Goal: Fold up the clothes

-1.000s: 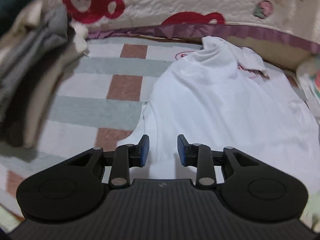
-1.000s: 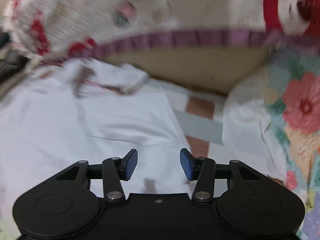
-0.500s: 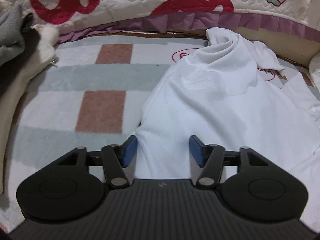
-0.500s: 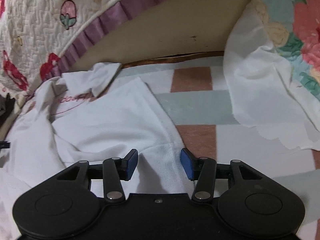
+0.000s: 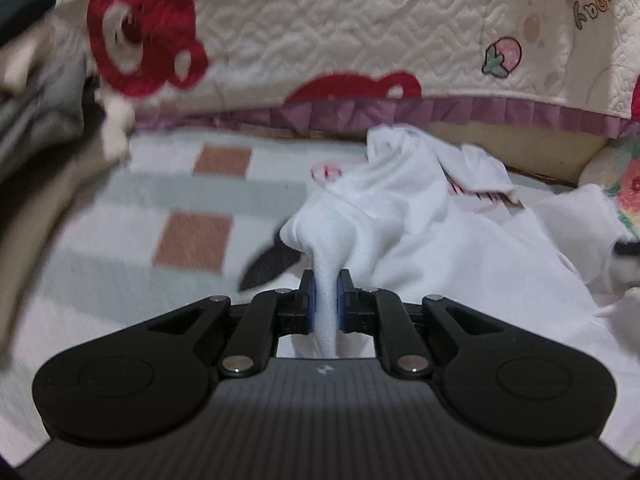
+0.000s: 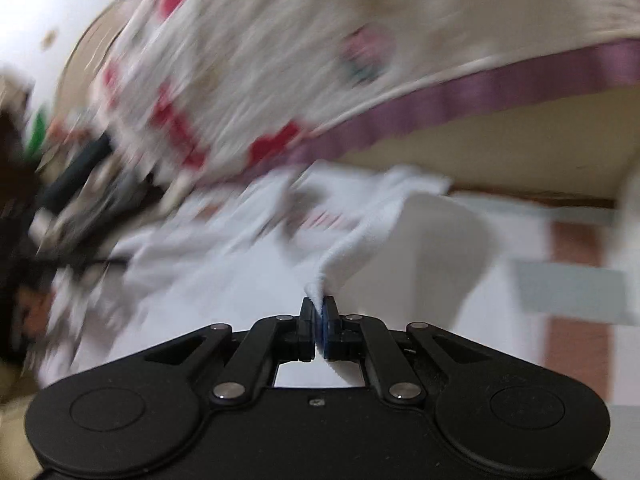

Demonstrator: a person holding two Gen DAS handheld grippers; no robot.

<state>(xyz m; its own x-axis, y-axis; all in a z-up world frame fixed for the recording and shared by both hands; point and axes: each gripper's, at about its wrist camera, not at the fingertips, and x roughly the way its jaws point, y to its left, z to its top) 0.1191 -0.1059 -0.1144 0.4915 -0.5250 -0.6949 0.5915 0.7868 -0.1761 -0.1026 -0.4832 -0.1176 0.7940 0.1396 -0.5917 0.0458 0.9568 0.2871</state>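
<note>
A white T-shirt point(image 5: 460, 240) with a red print lies crumpled on a checked blanket. My left gripper point(image 5: 325, 292) has its jaws closing on a bunched fold of the shirt's left edge, and the blue pads press on the cloth, which rises in a ridge ahead of them. In the right wrist view the same white T-shirt point(image 6: 420, 232) spreads ahead, blurred. My right gripper point(image 6: 319, 307) is shut on a thin fold of the shirt's right edge, lifted into a small peak.
A checked blanket point(image 5: 192, 240) of brown, grey-green and white covers the surface. A quilt point(image 5: 360, 32) with red bears and a purple frill point(image 5: 500, 114) hangs behind. Piled dark and grey clothes point(image 5: 36, 120) sit at left. A floral cloth point(image 5: 628, 184) lies at right.
Both grippers went from open over the flat shirt to shut on pinched folds of its edges. The cloth now bunches up at each gripper, and both views have swung and blurred.
</note>
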